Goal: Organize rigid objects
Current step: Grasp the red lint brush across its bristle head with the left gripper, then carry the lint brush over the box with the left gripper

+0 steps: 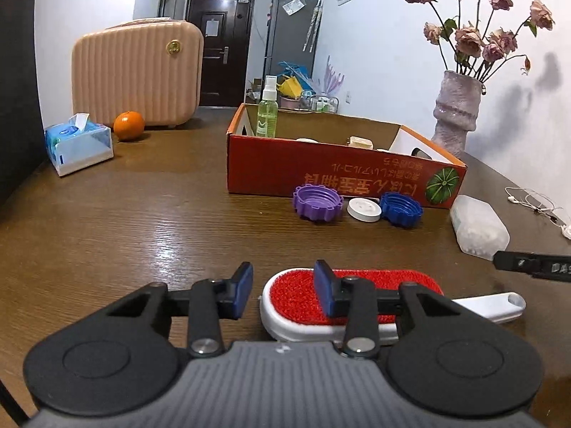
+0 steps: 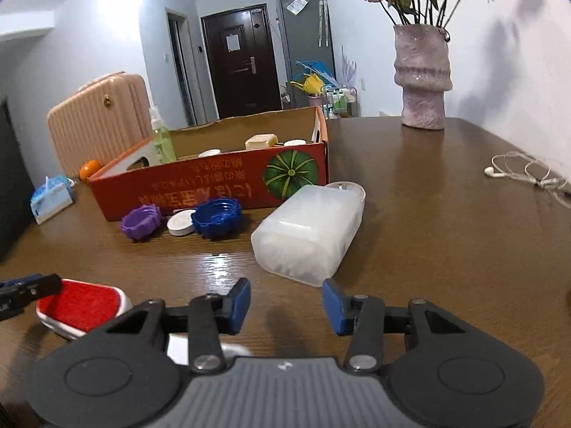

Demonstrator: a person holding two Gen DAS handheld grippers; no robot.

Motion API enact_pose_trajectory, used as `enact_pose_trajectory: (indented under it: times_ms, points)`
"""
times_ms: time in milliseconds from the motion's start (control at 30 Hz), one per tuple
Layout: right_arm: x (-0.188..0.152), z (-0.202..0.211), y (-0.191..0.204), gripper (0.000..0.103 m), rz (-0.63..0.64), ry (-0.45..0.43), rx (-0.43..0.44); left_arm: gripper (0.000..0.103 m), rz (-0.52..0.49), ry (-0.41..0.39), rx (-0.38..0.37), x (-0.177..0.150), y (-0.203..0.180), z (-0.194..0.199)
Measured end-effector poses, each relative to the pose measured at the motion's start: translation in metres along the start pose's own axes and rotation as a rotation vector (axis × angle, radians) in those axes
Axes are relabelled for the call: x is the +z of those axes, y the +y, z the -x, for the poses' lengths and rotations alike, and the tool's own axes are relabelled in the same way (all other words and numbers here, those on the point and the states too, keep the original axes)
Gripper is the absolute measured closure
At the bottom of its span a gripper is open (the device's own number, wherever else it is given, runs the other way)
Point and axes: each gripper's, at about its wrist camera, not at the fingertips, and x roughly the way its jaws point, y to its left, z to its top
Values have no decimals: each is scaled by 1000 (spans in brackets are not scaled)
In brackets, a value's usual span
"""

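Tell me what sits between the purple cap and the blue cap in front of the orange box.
A white round lid lies between the purple cap and the blue cap, touching the blue one. Both wrist views show it.

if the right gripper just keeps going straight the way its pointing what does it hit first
Most likely the translucent plastic box lying on the table. It sits right ahead of the right gripper, a little beyond the fingertips, with only bare tabletop between. Depth is hard to judge; angled downward, it might touch the table first.
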Motion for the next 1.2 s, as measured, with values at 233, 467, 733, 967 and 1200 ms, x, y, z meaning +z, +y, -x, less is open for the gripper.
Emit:
enact_pose_trajectory:
  times_ms: [233, 467, 733, 967, 1200]
  points:
    - [-11, 28, -13, 58, -60, 31, 87, 63, -36, -18, -6, -3, -1, 2]
    - [-11, 20, -9, 61, -41, 54, 65, 62, -29, 4, -13, -2, 4, 5]
    - [-16, 15, -7, 63, -28, 88, 76, 61, -35, -10, -9, -4, 1, 7]
    - [-16, 10, -6, 64, -26, 83, 62, 26, 166, 126, -123, 8, 30, 3]
    - [-16, 11, -3, 92, -2, 75, 112, 50, 220, 194, -205, 5, 33, -1]
